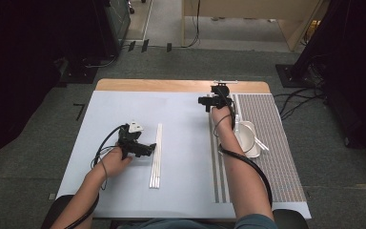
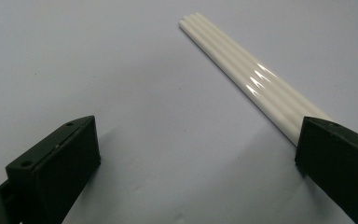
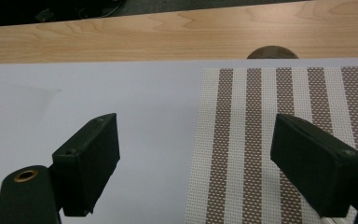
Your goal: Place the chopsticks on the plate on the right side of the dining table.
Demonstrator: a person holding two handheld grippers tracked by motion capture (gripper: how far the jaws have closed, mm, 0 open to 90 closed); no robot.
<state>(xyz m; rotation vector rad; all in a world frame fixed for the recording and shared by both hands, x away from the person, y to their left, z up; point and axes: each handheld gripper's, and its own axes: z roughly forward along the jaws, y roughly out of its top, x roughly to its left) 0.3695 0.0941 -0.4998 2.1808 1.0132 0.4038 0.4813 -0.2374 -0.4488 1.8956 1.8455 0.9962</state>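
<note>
Hovering left gripper: the left gripper [image 1: 145, 149] sits low over the pale blue sheet [image 1: 124, 119], toward the near left part of the surface [image 1: 181, 86], and its fingers [image 2: 56, 163] stand wide apart with nothing between them.
White sticks: the bundle of white sticks [image 1: 156, 156] lies flat on the sheet, running from near to far, just beside the left gripper's tip; from the left gripper view the sticks [image 2: 247, 79] pass behind one finger, and I cannot tell whether it touches them.
Right gripper: the right gripper [image 1: 205, 101] is out near the far edge of the surface, at the left border of the striped mat [image 1: 271, 143], well apart from the sticks.
Right fingers: spread wide, one finger [image 3: 91, 161] over the blue sheet and the other over the mat [image 3: 256, 140], gripping nothing.
White dish: a white dish [image 1: 248, 138] rests on the mat just beside the person's right forearm, with a white utensil lying in it.
Far edge: bare wood shows beyond the sheet, clear in the right gripper view [image 3: 177, 32].
</note>
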